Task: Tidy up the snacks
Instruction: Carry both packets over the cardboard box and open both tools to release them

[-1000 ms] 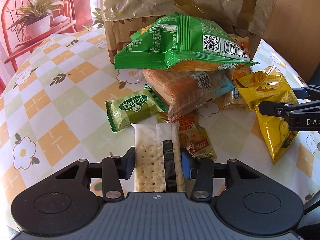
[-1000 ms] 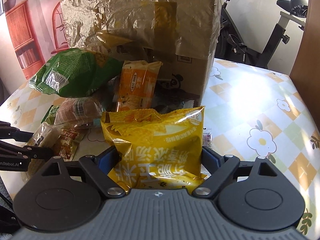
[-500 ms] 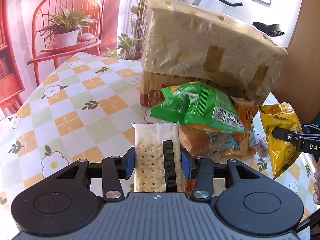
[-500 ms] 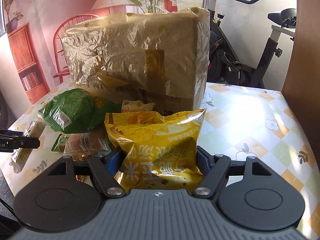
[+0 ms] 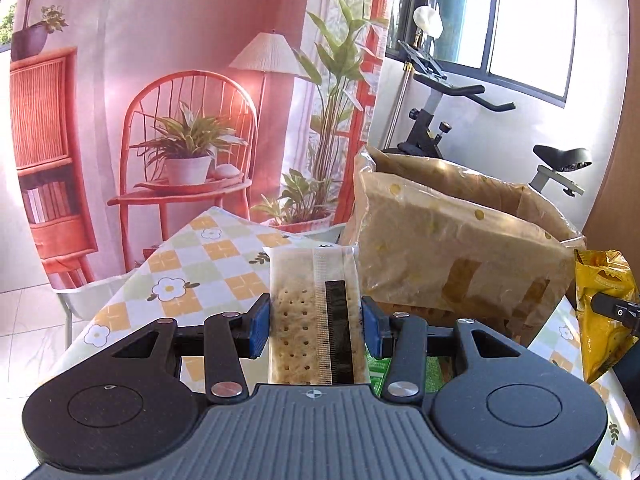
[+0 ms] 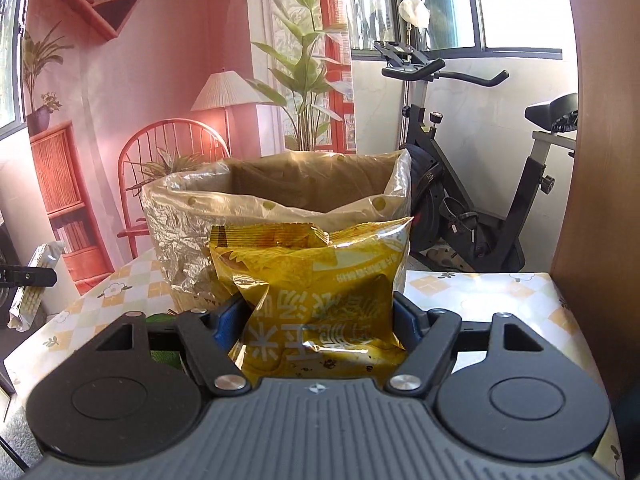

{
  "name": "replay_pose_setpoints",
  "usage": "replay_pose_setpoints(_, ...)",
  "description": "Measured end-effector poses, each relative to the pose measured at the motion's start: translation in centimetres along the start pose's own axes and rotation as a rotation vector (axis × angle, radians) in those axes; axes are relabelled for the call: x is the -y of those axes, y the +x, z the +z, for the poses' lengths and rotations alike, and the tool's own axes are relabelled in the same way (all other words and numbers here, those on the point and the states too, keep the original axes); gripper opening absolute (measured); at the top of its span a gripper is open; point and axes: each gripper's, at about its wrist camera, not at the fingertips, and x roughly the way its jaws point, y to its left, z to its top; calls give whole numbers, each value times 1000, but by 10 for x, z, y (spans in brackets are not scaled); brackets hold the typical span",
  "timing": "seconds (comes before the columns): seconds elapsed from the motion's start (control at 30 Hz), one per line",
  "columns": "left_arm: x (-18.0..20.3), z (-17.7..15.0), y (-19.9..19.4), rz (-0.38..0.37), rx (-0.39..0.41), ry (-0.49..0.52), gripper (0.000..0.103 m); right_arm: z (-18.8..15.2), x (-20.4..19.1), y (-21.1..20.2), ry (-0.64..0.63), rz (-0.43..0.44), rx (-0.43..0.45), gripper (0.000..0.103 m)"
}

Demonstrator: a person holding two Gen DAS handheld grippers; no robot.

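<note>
Both grippers had risen off the surface since 1 second before. Left gripper: clamped on 1 cracker packet. Right gripper: clamped on 1 yellow snack bag, near the lined box.

Your box ahead: top open, plastic liner folded over rim, mouth clear for entry from above. Near wall blocks level approach. Wooden panel close on your right. Left of box, bare tablecloth gives free room. Exercise bike behind box.
</note>
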Motion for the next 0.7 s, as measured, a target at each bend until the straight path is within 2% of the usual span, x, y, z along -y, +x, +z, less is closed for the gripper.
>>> replay_pose_setpoints(0.17, 9, 26, 5, -10, 53, 17, 49, 19, 0, -2, -13, -14, 57, 75)
replay_pose_setpoints(0.43, 35, 69, 27, -69, 114, 72, 49, 52, -6, 6, -69, -3, 130, 75)
replay_pose_setpoints(0.7, 87, 118, 73, -122, 171, 147, 49, 101, -9, 61, -124, -19, 182, 75)
